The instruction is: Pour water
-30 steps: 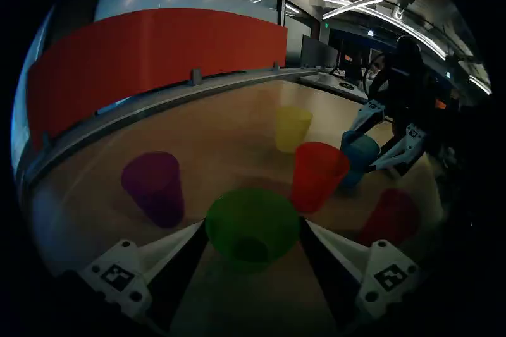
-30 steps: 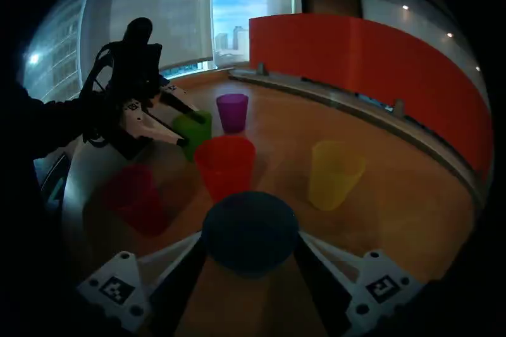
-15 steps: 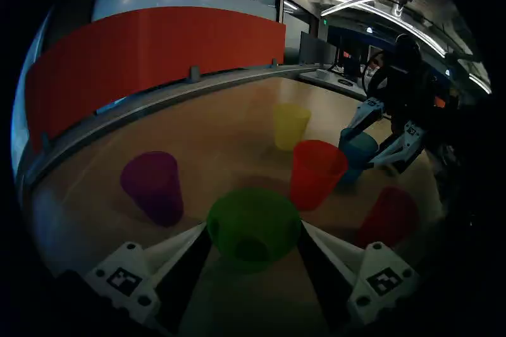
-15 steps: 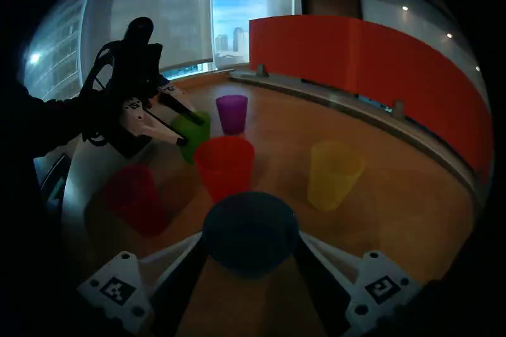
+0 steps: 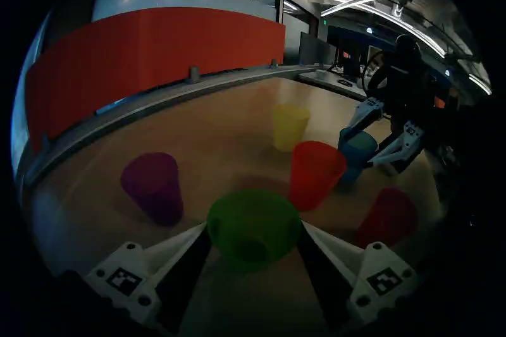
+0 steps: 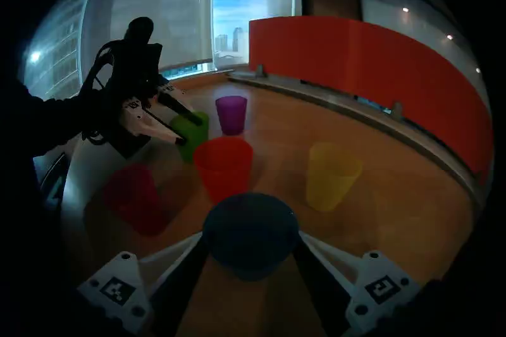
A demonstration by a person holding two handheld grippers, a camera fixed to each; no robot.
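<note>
Left gripper (image 5: pixel 253 226): jaws partly closed, one finger pressed on each side of the green cup (image 5: pixel 253 231), which it grips between its fingertips
Green cup, attitude: mouth up, long axis upright or close to it; the left gripper view looks down into its open mouth; the right gripper view confirms it roughly upright
Green cup, contents: cannot tell
Right gripper (image 6: pixel 251 234): jaws partly closed, both fingers against the sides of the blue cup (image 6: pixel 251 232), held at its fingertips
Blue cup, attitude: mouth up, long axis upright; seen from the left gripper view it sits upright between the white fingers of the right gripper, ahead and to the right
Cup bases: whether either held cup rests on the wooden table (image 5: pixel 221 128) cannot be told
Orange-red cup (image 5: pixel 314 172): upright, just ahead of the left gripper and to its right, between the two held cups
Purple cup (image 5: pixel 154 185): upright, ahead of the left gripper on its left, apart from the green cup
Yellow cup (image 5: pixel 290 125): upright, farther ahead of the left gripper, beyond the orange-red cup
Dark red cup (image 5: pixel 389 217): upright, to the right of the left gripper, near its right finger
Background: red partition panel (image 5: pixel 158 46) along the far table edge; window (image 6: pixel 243 8) behind the left gripper as seen from the right gripper
</note>
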